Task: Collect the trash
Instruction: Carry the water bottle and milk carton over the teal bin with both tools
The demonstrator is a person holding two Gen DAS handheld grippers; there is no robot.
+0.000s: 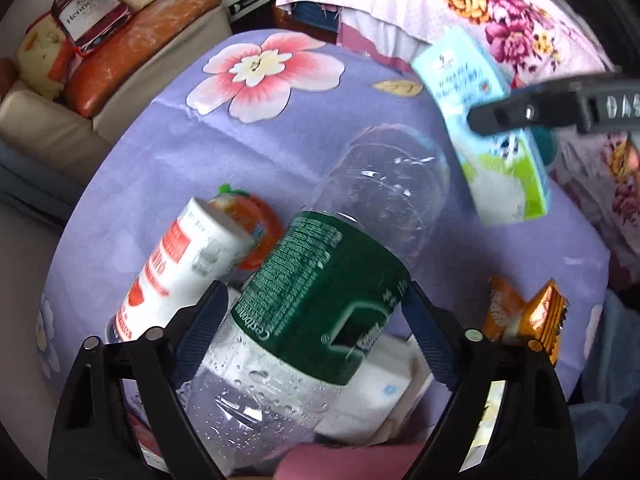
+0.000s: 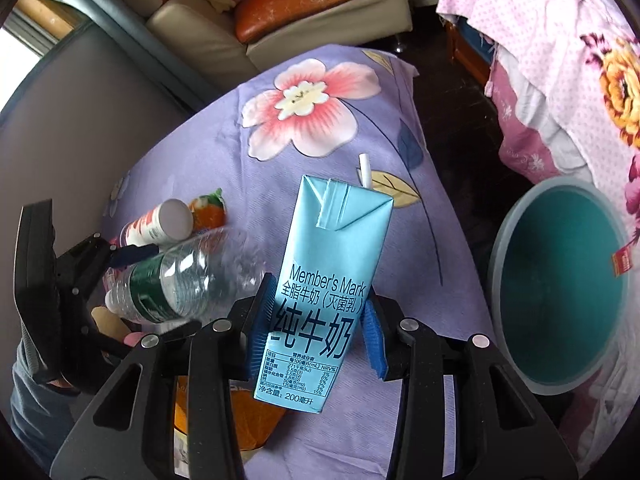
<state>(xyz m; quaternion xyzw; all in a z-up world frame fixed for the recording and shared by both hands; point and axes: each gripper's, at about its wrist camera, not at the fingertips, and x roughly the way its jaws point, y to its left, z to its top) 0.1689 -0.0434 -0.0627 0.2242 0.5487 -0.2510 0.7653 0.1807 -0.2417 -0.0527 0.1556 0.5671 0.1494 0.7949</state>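
My left gripper (image 1: 312, 312) is shut on a clear plastic bottle (image 1: 340, 264) with a green label and holds it above the purple flowered cloth (image 1: 160, 168); the bottle also shows in the right wrist view (image 2: 180, 276). My right gripper (image 2: 316, 316) is shut on a light blue milk carton (image 2: 324, 280) with a white straw, held upright above the cloth; the carton also shows in the left wrist view (image 1: 492, 136). A teal bin (image 2: 560, 280) stands open on the floor to the right.
A white and red can (image 1: 176, 264) and an orange pouch (image 1: 256, 224) lie on the cloth. An orange snack wrapper (image 1: 528, 316) lies at the right, a white packet (image 1: 376, 400) under the bottle. A sofa (image 2: 224, 24) stands beyond, floral bedding (image 2: 580, 80) at the right.
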